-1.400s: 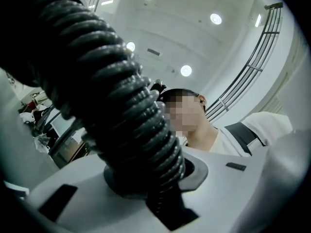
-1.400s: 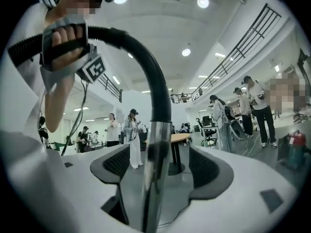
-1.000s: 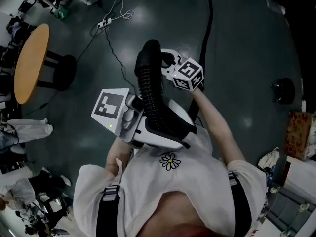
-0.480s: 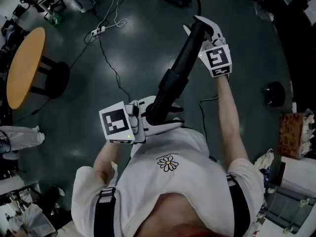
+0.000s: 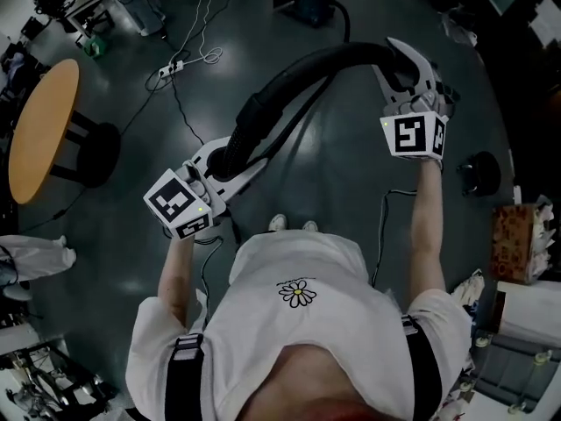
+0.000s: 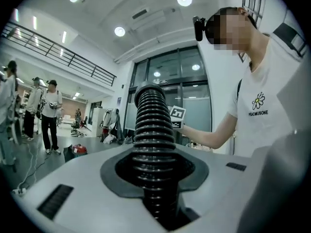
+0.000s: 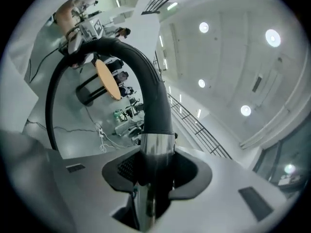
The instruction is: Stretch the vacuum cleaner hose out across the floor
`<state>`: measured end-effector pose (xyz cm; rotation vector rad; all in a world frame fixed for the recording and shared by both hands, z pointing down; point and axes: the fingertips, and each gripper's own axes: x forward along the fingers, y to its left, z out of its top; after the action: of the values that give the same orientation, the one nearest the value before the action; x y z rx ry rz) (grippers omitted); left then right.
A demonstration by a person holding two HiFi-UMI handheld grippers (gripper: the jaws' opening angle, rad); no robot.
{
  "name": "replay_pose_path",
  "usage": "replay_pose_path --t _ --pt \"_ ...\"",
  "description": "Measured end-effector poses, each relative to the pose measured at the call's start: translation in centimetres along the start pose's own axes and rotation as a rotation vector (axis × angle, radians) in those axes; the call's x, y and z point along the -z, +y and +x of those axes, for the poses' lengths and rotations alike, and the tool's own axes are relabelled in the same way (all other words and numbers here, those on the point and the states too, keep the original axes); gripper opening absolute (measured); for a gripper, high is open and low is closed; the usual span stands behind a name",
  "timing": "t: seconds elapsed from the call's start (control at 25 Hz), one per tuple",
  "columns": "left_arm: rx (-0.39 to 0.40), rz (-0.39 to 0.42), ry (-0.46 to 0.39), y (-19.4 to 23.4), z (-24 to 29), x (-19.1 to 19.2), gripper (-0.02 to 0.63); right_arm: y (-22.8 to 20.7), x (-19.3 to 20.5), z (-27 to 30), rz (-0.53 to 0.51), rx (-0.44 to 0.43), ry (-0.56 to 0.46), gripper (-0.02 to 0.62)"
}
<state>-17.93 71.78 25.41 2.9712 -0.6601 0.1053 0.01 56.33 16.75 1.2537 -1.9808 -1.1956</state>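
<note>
Left gripper (image 5: 226, 159) pinches the ribbed black hose (image 5: 298, 75). Right gripper (image 5: 406, 65), jaws just closing, clamps the hose's metal tube (image 7: 154, 149). The hose arches between them, held above the grey floor (image 5: 351, 182).

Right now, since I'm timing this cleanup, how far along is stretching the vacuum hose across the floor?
Done: the left tool is shut on the ribbed hose; the right tool has just been closing its jaws on the metal tube. In hand: the hose arches in the air between them. Left: straightening it and laying it on the floor.
</note>
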Motion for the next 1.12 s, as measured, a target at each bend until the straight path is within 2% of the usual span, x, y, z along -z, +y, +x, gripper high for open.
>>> replay_pose_path --t 0.12,0.2,0.4,0.52,0.72,0.84,1.12 --pt "0.06 0.016 0.01 -0.7 1.1 1.6 0.104 -1.0 0.0 -1.7 -0.121 0.07 0.066 0.164" --pt "0.154 0.042 0.036 -3.0 2.2 2.7 0.104 -2.1 -0.6 -2.9 -0.204 0.111 0.087 0.164" --pt "0.456 0.175 0.146 -10.7 6.1 4.9 0.104 -5.7 -2.8 -5.0 -0.383 0.259 0.072 0.165" --pt "0.554 0.176 0.158 -12.9 7.3 5.5 0.104 -6.9 -3.3 -5.6 -0.475 0.283 0.09 0.166" --pt "0.57 0.084 0.102 -12.4 7.7 4.8 0.104 -7.1 -1.6 -5.7 -0.541 0.263 0.166 0.166" --pt "0.569 0.095 0.101 -12.1 7.9 4.5 0.104 -7.2 -0.9 -6.0 -0.545 0.28 0.18 0.166" --pt "0.553 0.121 0.131 -12.5 8.0 6.0 0.104 -6.8 -2.0 -6.2 -0.586 0.32 0.15 0.167"
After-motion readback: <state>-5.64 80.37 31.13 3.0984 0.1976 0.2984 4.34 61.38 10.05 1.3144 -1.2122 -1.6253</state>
